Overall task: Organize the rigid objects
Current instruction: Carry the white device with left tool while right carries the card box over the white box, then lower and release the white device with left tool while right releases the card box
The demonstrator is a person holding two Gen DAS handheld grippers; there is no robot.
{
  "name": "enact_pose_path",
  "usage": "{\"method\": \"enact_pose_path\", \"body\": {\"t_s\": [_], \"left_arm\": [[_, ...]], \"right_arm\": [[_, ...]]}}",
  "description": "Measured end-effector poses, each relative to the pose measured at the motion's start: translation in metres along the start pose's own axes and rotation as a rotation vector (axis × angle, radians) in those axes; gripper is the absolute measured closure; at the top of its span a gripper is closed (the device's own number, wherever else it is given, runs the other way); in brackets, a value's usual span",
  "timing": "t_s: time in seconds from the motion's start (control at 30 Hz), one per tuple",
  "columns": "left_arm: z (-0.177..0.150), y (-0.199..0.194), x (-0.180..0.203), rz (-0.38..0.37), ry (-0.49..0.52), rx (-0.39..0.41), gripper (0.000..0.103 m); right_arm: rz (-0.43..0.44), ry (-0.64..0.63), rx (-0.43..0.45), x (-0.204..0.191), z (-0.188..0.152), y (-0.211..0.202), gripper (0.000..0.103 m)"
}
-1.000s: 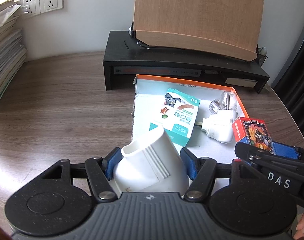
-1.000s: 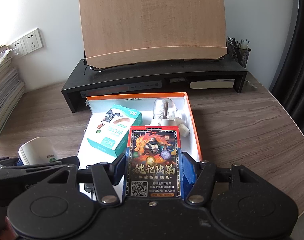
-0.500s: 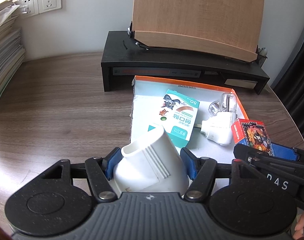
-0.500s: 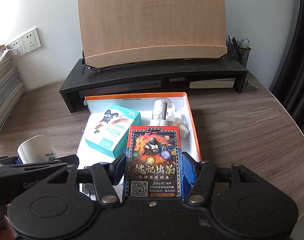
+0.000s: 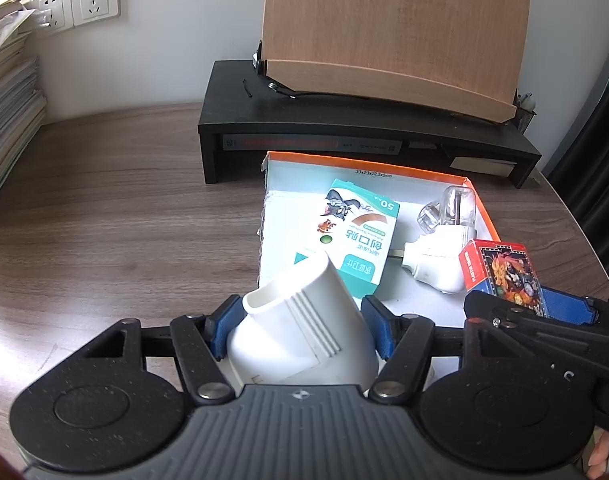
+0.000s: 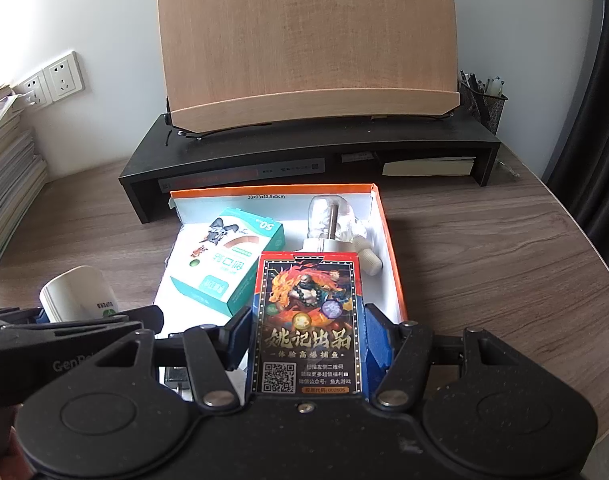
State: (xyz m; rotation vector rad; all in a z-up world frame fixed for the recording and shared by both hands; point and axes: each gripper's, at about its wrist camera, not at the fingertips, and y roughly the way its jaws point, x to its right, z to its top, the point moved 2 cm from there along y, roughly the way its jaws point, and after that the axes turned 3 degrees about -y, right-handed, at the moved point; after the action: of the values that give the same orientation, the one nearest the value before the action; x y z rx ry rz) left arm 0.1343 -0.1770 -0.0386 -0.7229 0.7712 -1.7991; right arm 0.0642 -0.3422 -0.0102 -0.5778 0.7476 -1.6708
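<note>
White cup (image 5: 304,332) in L gripper (image 5: 302,322)

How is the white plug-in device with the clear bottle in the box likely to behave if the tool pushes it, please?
The plug-in device lies on its side in the orange-rimmed box, so tipping seems unlikely. Its rounded clear bottle may let it pivot or roll. The bottle may be fragile.

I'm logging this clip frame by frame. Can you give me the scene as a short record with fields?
left gripper: shut on white plastic cup
right gripper: shut on red-and-blue playing card box
container: orange-rimmed shallow cardboard box
inside it: teal bandage carton; white plug-in device with clear bottle
behind: black desk riser
</note>
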Motion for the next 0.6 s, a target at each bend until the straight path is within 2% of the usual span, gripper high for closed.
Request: {"method": "enact_pose_path", "body": {"t_s": [0.37,0.6], "left_arm": [[0.007,0.008,0.003,-0.01,0.013,0.0,0.037],[0.02,0.019,0.014,-0.052,0.043,0.011,0.037]], "right_arm": [[0.002,-0.004,-0.015,0.0,0.0,0.003,0.032],[0.01,0.005,-0.026,0.004,-0.001,0.006,0.031]]}}
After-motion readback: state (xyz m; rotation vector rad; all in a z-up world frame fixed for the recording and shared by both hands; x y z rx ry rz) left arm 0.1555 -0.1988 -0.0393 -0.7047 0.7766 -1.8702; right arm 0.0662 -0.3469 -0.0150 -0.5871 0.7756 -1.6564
